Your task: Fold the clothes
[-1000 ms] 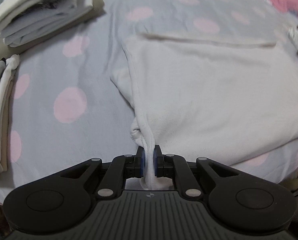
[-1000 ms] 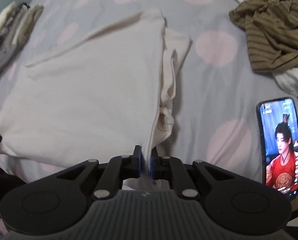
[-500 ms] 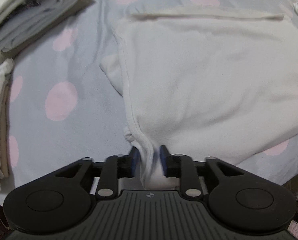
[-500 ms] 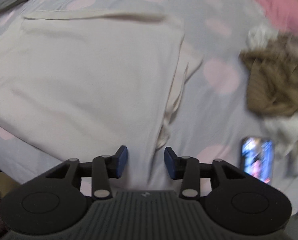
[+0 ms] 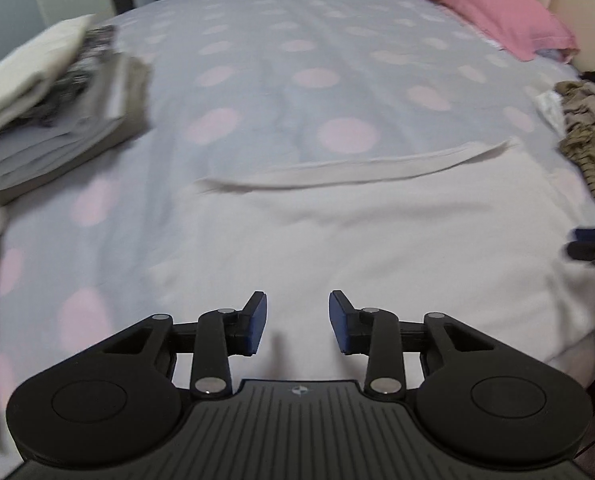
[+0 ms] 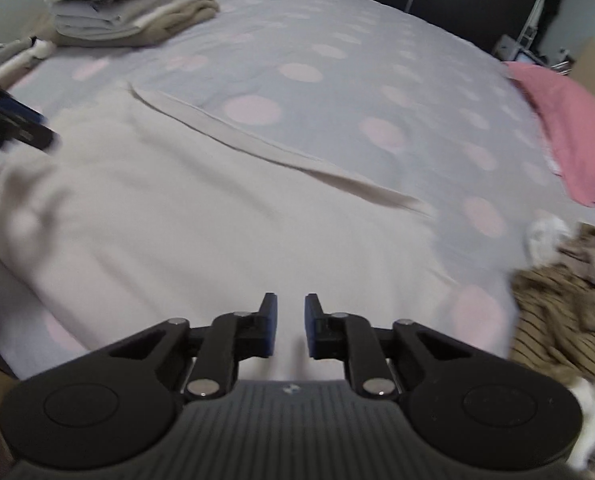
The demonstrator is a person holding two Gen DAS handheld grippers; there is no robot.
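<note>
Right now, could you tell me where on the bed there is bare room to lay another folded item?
The widest free patch is the dotted bedspread beyond the cream garment, between the folded stack and the pink pillow. It is crowded by the brown striped clothes pile, and the garment fills the near edge.

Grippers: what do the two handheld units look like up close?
Both match. The left gripper and the right gripper have matte black linkage arms with silver pivot pins, blue pads on the fingertips, round black discs on either side, and a ribbed dark grey body with a small round logo. No cables or sleeves are visible.
</note>
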